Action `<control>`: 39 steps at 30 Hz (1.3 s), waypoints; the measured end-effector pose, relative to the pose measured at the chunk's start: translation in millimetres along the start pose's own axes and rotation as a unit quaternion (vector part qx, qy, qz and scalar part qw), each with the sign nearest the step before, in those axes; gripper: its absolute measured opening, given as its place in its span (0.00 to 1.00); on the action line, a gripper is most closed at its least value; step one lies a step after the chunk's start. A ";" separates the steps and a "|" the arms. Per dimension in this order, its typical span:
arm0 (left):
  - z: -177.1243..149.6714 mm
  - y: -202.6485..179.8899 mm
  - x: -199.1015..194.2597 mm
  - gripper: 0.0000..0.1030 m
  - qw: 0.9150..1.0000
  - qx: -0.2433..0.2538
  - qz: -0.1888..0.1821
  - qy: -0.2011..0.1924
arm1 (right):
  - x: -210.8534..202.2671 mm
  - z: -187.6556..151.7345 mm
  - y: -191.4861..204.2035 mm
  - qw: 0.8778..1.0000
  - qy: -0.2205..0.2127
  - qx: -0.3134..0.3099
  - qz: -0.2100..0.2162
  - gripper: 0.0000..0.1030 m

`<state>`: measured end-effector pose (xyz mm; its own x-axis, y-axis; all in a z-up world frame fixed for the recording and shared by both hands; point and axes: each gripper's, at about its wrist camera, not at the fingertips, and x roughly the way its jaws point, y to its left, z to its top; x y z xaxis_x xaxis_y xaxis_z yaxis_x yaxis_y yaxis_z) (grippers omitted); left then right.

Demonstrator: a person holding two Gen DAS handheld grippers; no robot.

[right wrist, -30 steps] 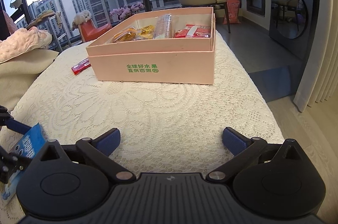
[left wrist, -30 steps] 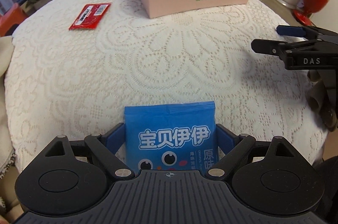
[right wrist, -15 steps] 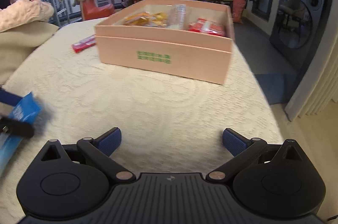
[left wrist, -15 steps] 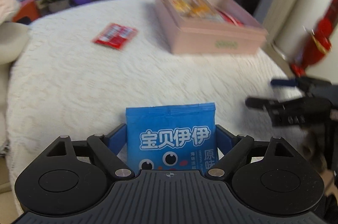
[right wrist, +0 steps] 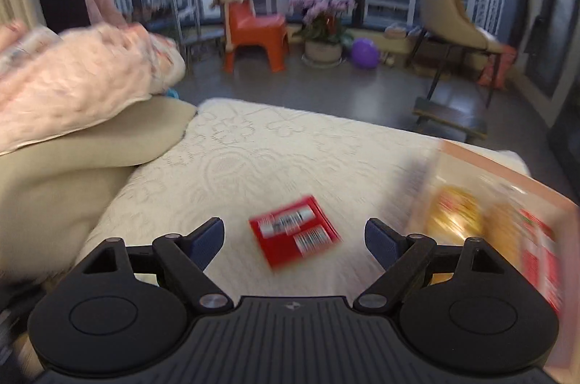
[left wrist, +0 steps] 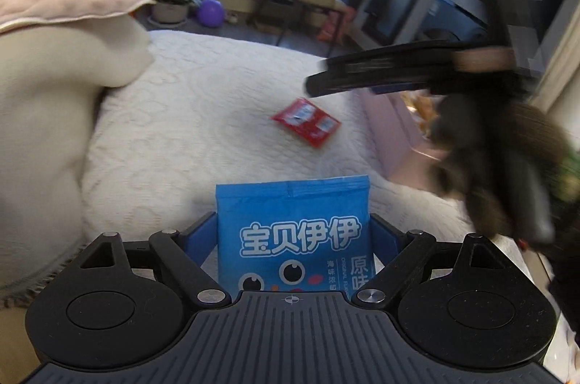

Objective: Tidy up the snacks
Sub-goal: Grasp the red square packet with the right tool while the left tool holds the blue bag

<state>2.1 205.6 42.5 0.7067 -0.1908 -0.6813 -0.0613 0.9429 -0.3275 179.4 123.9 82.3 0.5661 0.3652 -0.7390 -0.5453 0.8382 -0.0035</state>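
left gripper [left wrist: 293, 232] clamping blue packet [left wrist: 293, 228] above table's [right wrist: 253, 159] near edge | right gripper [right wrist: 294, 237] closing, nothing between its fingers, hovering over red packet [right wrist: 295, 234] lying beside pink box [right wrist: 507, 203] at far edge

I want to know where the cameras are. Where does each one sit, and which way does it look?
Left wrist: sits on the left gripper, looking down over the table; its fingers clamp a blue packet, and the right gripper and hand cross the view.
Right wrist: sits on the right gripper, looking down at a red packet beside the pink box; its jaws are closing, touching nothing.
Both show the red packet and the table.
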 end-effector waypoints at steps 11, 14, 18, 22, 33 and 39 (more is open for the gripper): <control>1.6 15.8 0.4 0.88 1.000 -0.013 0.009 0.003 | 62.8 -6.3 15.0 0.997 0.072 0.002 -0.013 0.56; -0.1 15.7 -1.4 0.88 1.000 -0.012 0.013 0.002 | 39.6 -24.7 17.2 0.996 0.082 0.015 0.013 0.54; -2.3 13.9 -5.8 0.88 1.000 -0.011 0.019 0.003 | 8.7 -48.5 13.4 0.995 0.094 0.015 0.040 0.48; -2.2 10.8 -4.1 0.88 1.000 -0.010 0.021 0.006 | -23.3 -82.6 -7.6 0.993 0.101 0.021 0.053 0.30; 9.9 7.3 2.1 0.88 0.999 -0.028 0.038 -0.010 | -73.7 -127.6 -58.7 0.992 0.031 0.096 0.075 0.38; 12.2 17.8 -20.5 0.88 0.998 -0.032 0.057 -0.021 | -30.6 -103.6 -15.6 0.992 0.001 0.107 0.063 0.71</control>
<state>-4.9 229.6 58.6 0.7214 -0.0705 -0.6890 -0.1874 0.9378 -0.2922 106.6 57.7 35.1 0.5006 0.4724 -0.7254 -0.4681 0.8526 0.2322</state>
